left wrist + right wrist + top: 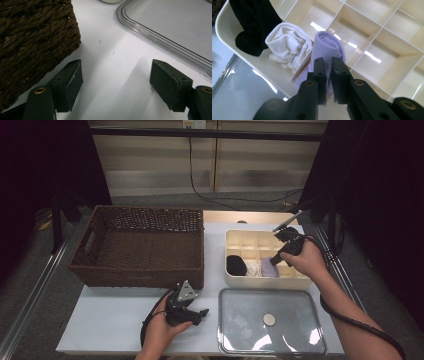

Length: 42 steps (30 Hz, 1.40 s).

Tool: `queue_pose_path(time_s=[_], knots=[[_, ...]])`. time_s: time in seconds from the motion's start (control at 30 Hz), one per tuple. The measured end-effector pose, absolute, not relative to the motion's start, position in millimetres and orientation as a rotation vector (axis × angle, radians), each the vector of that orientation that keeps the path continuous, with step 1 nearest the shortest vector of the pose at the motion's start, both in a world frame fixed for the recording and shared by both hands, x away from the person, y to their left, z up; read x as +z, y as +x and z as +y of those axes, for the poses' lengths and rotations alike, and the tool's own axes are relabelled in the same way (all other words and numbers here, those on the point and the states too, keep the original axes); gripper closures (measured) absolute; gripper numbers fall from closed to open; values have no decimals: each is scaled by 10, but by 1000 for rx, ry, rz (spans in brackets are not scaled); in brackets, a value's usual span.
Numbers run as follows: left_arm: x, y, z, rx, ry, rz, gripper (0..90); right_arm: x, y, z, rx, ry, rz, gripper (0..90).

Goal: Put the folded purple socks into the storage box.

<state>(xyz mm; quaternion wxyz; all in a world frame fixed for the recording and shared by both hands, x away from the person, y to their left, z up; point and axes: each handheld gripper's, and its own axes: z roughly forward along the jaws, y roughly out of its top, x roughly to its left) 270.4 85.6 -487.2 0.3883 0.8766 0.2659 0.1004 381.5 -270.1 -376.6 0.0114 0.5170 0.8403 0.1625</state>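
A cream divided organizer box (pixel 235 280) stands at the table's right. Its near row holds a black sock (pixel 236 265), a white sock (pixel 253 268) and a lavender sock (pixel 269 268). My right gripper (pixel 278 261) reaches down into the box. In the right gripper view it (pixel 327 62) is shut on the lavender sock (pixel 325 48), with lavender fabric pinched between the pads. The white sock (pixel 287 43) and the black sock (pixel 253 22) lie to the left in that view. My left gripper (pixel 202 314) rests low over the table, and it (pixel 116 72) stands open with nothing between its jaws.
A big brown wicker basket (pixel 135 275) takes up the table's left; its corner (pixel 32 37) is close to my left gripper. A clear lid (pixel 240 320) with a round knob (pixel 269 320) lies in front of the organizer. Several organizer compartments (pixel 374 60) hold nothing.
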Motion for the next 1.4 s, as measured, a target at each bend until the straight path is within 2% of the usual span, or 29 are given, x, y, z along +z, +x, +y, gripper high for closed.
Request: queue_pose_path(time_s=[0.07,0.6,1.4], knots=[[-4873,2701,855,249,2230,681,259,-3808,3817,-2697,502,1604,2629,899],[-4869,2704,860,251,2242,670,259,-4248,3679,-2600,501,1578,2693,900],[-4874,2703,858,247,2236,669,259,-4335,3709,-2556,494,1543,2717,900]])
